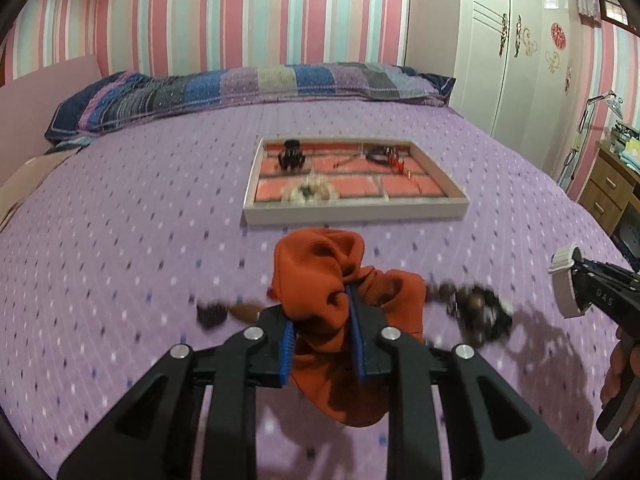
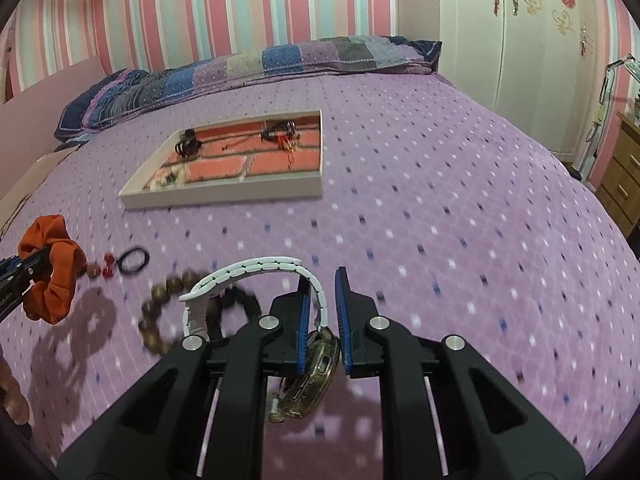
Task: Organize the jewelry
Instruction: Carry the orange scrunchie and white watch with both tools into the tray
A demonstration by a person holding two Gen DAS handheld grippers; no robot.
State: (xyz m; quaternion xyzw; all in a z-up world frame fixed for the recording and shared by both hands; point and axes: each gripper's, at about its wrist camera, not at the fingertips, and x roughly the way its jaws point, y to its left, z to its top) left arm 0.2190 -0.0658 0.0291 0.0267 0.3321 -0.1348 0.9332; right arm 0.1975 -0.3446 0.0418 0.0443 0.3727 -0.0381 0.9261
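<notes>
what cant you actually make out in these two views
- Watch dial: right wrist view, edge-on between the right gripper jaws.
- Small pieces in the tray: both views, too small and blurred.
- Bead bracelet: left wrist view, motion-blurred.
- Scrunchie lower part: behind the left gripper.

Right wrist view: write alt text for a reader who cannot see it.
The right tongs grip a white-strapped watch above a purple dotted bedspread. A jewelry tray with a brick-pattern base lies ahead on the bed. At left, the left tongs hold an orange scrunchie, near wooden beads and a black hair tie.
</notes>
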